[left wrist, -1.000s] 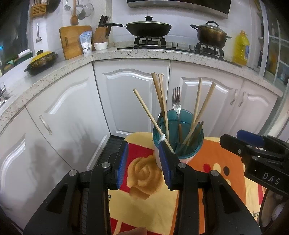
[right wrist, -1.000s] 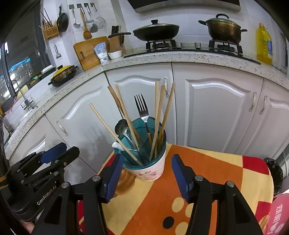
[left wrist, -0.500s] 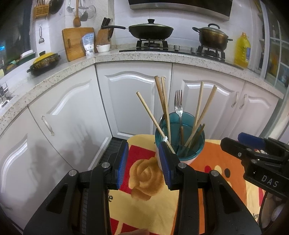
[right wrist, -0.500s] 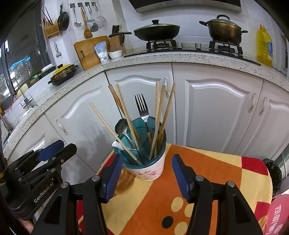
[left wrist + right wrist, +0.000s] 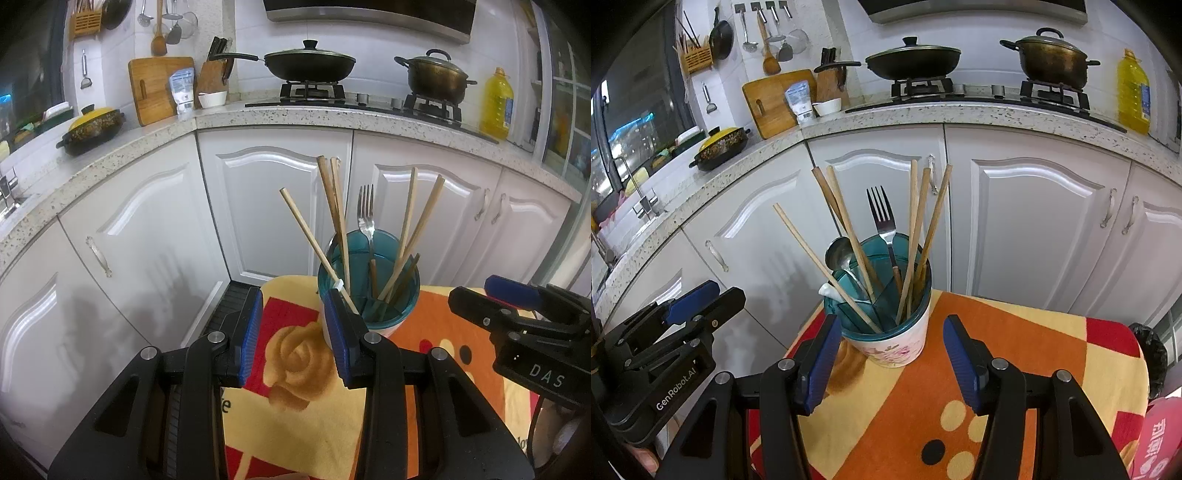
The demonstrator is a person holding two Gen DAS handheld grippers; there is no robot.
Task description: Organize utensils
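Observation:
A white floral cup with a teal divided insert (image 5: pixel 897 343) (image 5: pixel 369 295) stands on the small table's orange, yellow and red cloth (image 5: pixel 1015 332). In it stand several wooden chopsticks (image 5: pixel 916 236), a metal fork (image 5: pixel 882 221), a metal spoon (image 5: pixel 838 253) and a white spoon handle (image 5: pixel 827 290). My right gripper (image 5: pixel 890 358) is open just short of the cup, its pads clear of the cup's sides. My left gripper (image 5: pixel 295 332) is open over the cloth's rose print, left of the cup, with nothing between its fingers. Each gripper also shows in the other's view: left gripper (image 5: pixel 727 291), right gripper (image 5: pixel 472 288).
White cabinet doors (image 5: pixel 1034 229) stand close behind the table under a speckled counter (image 5: pixel 923 110). On the counter are a wok (image 5: pixel 912 59), a pot (image 5: pixel 1052 59), an oil bottle (image 5: pixel 1132 92) and a cutting board (image 5: pixel 772 103). A red packet (image 5: pixel 1160 439) lies at the table's right edge.

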